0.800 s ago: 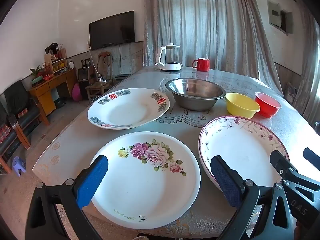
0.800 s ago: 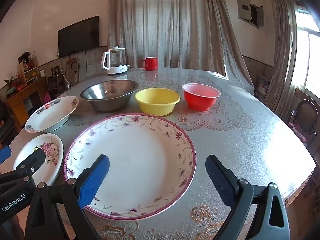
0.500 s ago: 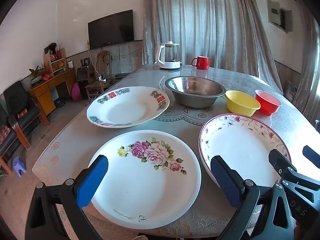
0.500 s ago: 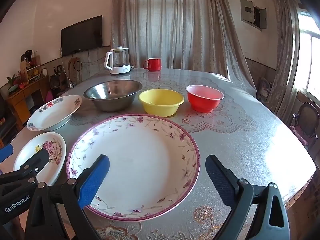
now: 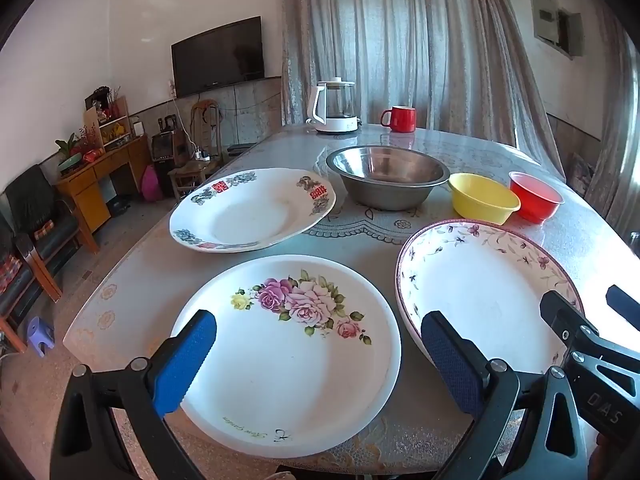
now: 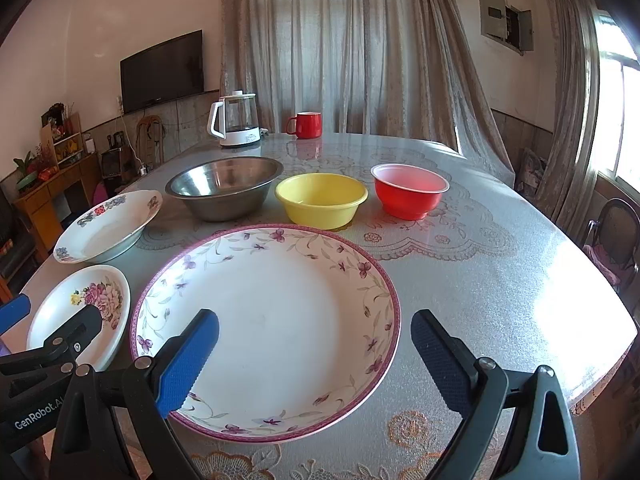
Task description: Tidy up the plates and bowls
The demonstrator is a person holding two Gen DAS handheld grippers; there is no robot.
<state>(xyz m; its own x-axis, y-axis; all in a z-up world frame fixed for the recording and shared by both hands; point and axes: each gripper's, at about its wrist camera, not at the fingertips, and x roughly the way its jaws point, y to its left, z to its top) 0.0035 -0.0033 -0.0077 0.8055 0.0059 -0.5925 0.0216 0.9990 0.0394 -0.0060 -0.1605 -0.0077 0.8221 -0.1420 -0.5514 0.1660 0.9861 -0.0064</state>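
Observation:
A white plate with pink roses [image 5: 288, 356] lies at the table's near edge, under my open left gripper [image 5: 316, 356], which hovers above it holding nothing. Right of it sits a larger plate with a purple vine rim [image 6: 276, 320], below my open, empty right gripper [image 6: 316, 352]. Behind on the left rests a deep white plate with red characters [image 5: 252, 212]. Further back stand a steel bowl [image 6: 226, 188], a yellow bowl [image 6: 320, 200] and a red bowl [image 6: 410, 190] in a row.
A white kettle [image 6: 236, 124] and a red mug [image 6: 306, 125] stand at the far side of the round table [image 6: 500, 280]. The table's near edge drops off just below both grippers. Chairs, a desk and a television line the room on the left.
Both views have shifted slightly, so the plates and bowls sit a little lower in the picture. Both grippers stay wide open and nothing on the table has moved.

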